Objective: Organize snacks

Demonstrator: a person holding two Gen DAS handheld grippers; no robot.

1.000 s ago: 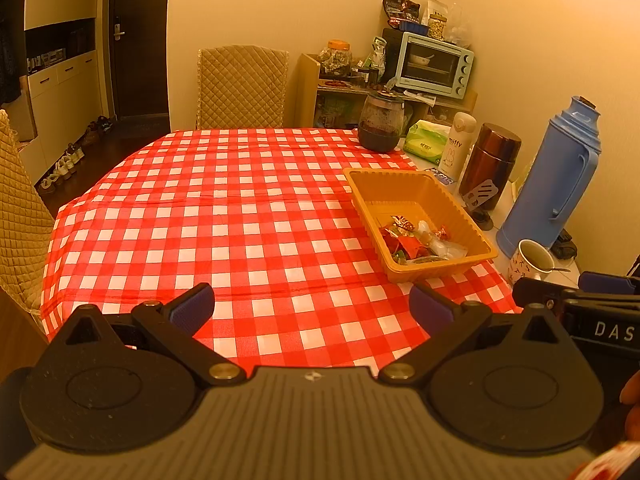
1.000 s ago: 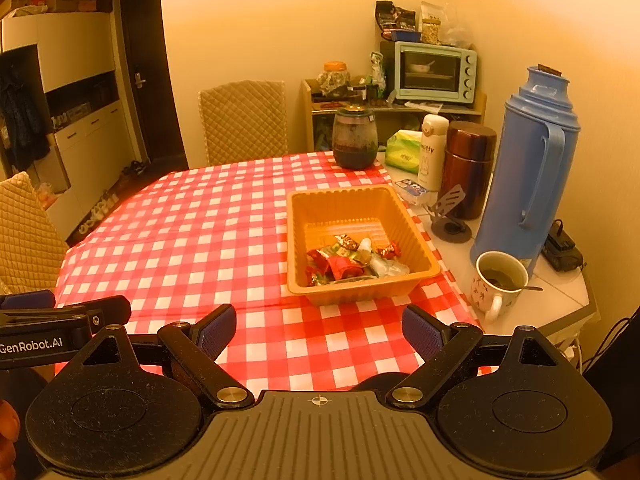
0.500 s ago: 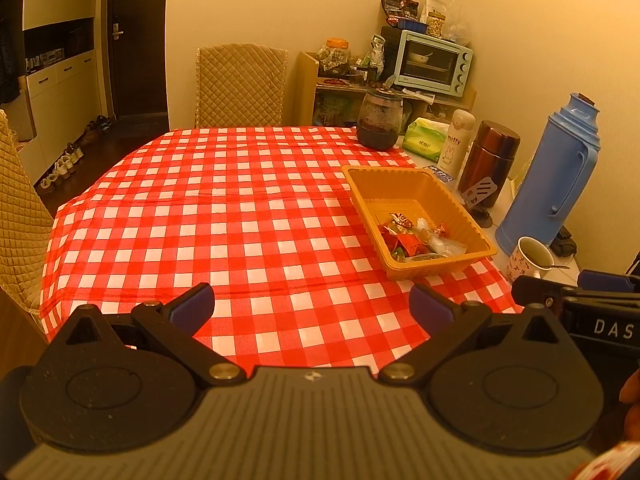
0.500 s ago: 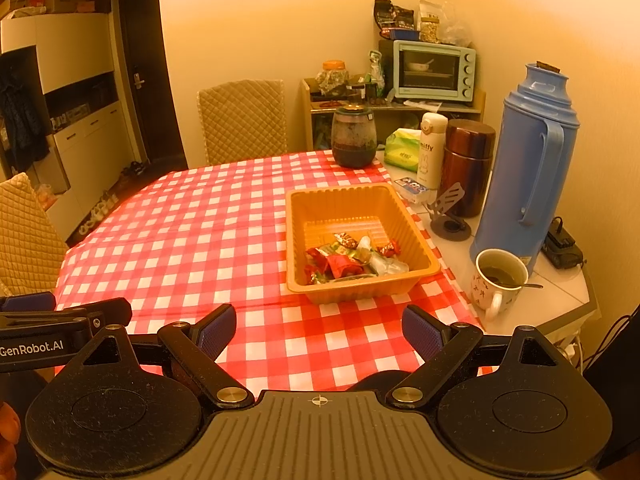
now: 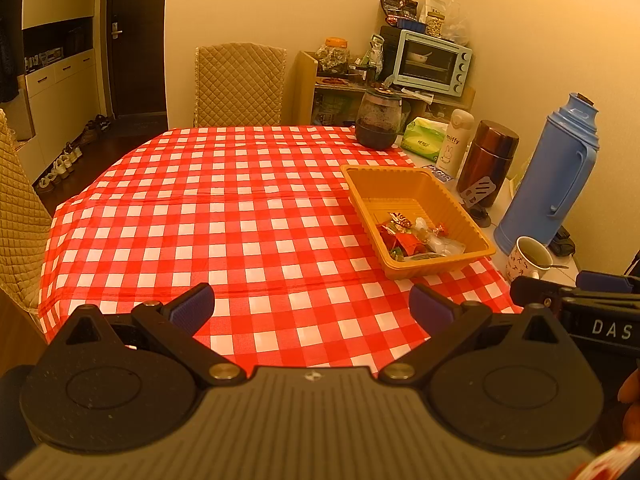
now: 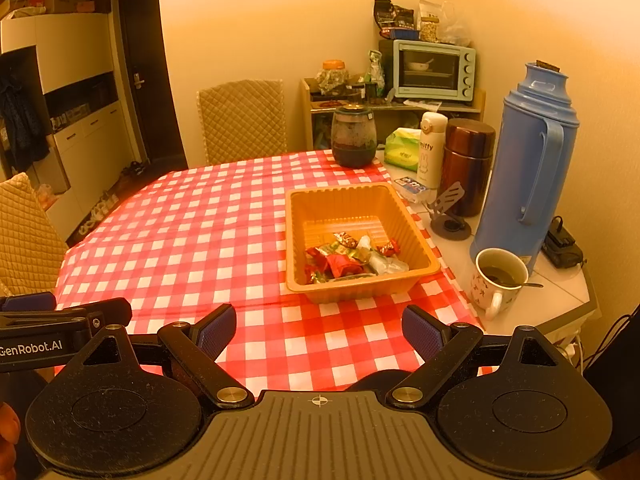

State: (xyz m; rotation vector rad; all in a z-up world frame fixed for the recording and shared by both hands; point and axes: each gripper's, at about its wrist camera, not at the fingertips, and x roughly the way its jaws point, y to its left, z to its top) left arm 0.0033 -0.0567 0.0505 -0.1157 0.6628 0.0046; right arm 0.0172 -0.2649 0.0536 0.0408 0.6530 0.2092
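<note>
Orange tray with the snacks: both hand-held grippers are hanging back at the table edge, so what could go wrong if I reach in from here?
1. The mug, full and with a spoon sticking out, stands just right of the orange tray; a sweep by the right hand-held gripper could tip it.
2. The snacks lie heaped at the tray's near end, so wide-open jaws may pinch several wrappers together.
3. The tray looks light and might slide toward the bare table edge if nudged.

Home dining room, checked tablecloth (image 5: pixel 240 216), quilted chair (image 5: pixel 240 80), toaster oven (image 6: pixel 434 70), thermos (image 6: pixel 524 160), shoes by door (image 5: pixel 60 160)
</note>
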